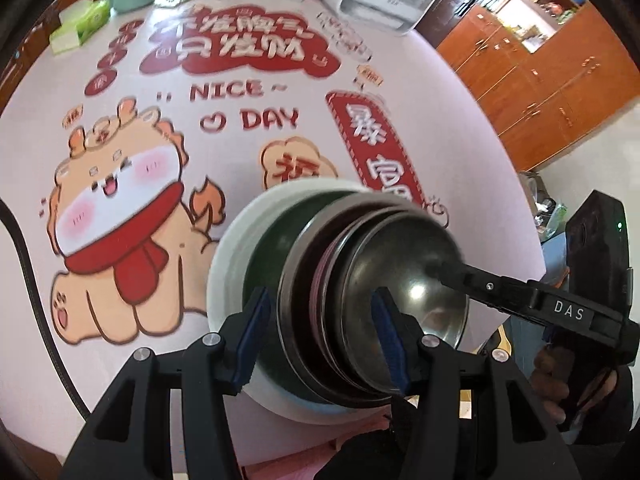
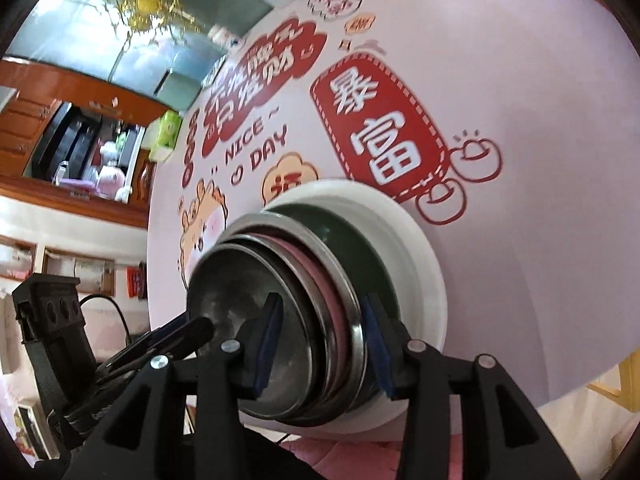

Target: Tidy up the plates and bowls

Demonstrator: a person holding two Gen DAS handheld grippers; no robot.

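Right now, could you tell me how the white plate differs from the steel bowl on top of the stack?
The white plate is matte, shallow and the widest piece, lying at the bottom on the table; the steel bowl is shiny, deeper, narrower and nested uppermost. Both are round and belong to one stack.

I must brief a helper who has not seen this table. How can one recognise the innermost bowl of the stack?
On the pale pink printed tablecloth, find the white round dish holding nested bowls. Inside come a dark green bowl and a steel-rimmed pink bowl. The innermost shiny steel bowl alone is bare grey metal.
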